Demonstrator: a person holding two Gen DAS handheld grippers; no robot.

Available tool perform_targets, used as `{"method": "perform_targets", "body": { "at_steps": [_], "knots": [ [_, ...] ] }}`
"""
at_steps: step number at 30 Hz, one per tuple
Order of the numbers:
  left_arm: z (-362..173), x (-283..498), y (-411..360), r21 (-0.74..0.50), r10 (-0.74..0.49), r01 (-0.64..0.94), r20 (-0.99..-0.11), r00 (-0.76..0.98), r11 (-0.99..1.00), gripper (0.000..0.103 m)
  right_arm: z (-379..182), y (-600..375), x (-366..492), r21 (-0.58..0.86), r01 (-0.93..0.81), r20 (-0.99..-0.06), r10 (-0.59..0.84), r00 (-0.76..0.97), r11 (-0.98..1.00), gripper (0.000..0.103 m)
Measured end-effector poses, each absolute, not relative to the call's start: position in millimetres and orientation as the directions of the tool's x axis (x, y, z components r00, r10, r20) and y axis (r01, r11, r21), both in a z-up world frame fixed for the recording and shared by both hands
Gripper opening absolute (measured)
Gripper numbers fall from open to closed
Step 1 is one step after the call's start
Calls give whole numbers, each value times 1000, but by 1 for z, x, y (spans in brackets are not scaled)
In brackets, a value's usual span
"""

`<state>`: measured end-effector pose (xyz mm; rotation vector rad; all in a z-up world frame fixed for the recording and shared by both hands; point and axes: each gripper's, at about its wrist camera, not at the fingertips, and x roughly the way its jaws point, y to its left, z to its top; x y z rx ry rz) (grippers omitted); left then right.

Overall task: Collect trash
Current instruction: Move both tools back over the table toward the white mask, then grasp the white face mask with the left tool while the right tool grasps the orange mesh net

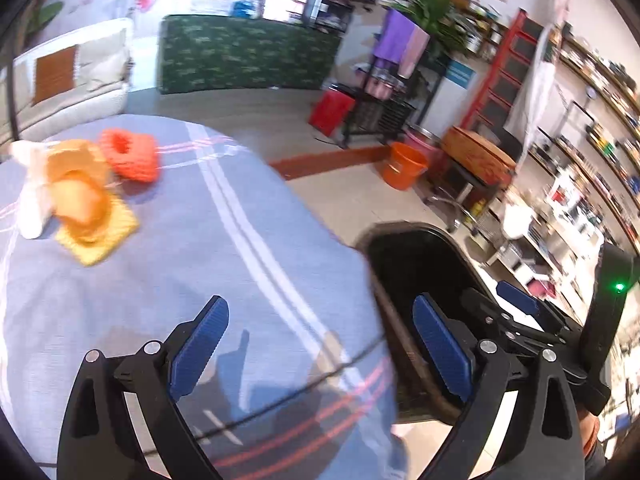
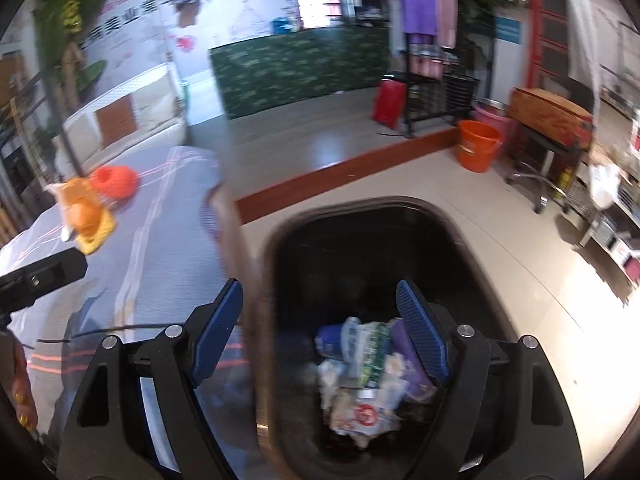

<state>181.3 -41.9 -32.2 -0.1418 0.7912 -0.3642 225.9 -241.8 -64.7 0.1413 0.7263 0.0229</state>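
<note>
In the left wrist view, the left gripper is seen with its blue fingers spread wide apart and nothing held between them. Under these fingers a table with a grey-blue striped cloth is shown, and a thin black cable is laid across the cloth near the fingers. Far from the bin, on the other side of the table, an orange bread-like item in a wrapper is placed on a yellow knitted square, with a red knitted piece just beside it. The black trash bin is seen only partly, at the table edge, behind the right finger of this gripper; its contents cannot be seen here. The right gripper is visible beside the bin, at the right of the view. In the right wrist view, the inside of the trash bin is shown from above: crumpled wrappers and packets are piled at its bottom. The right gripper is held over the bin with its fingers wide apart and empty; the pile of trash lies below and between them, closer to the right finger, not touched. The left finger is placed over the rim of the bin next to the table. An orange bucket is seen on the floor well beyond the bin.
</note>
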Motion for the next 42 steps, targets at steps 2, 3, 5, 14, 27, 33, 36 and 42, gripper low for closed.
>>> {"method": "perform_targets", "body": {
  "at_steps": [2,3,5,14,27,33,36,42],
  "knots": [
    [-31,181,-27,-246,-336,229,-665,667,942,92,-62,-227,231,147,-15,-659,109,744,989,79],
    [-30,180,-18,-240,-318,211,-666,674,948,92,-59,-217,235,157,-47,-658,140,740,986,79],
    [-30,182,4,-228,-277,164,-671,688,960,92,-55,-200,240,170,-96,-655,185,733,981,79],
    [-31,182,91,-231,-141,-23,-666,732,973,92,-42,-110,263,190,-369,-649,398,649,910,79],
    [-38,217,178,-219,-39,-139,-655,755,966,83,-29,-18,317,145,-516,-660,471,585,844,79],
    [-50,250,181,-198,-57,-113,-691,720,974,70,-38,6,362,84,-506,-691,416,591,858,79],
    [-52,265,183,-184,-57,-100,-694,718,978,69,-43,15,384,51,-504,-709,387,590,862,78],
    [-59,290,187,-169,-65,-79,-706,705,982,61,-50,35,414,-4,-536,-723,368,585,844,72]
  ]
}}
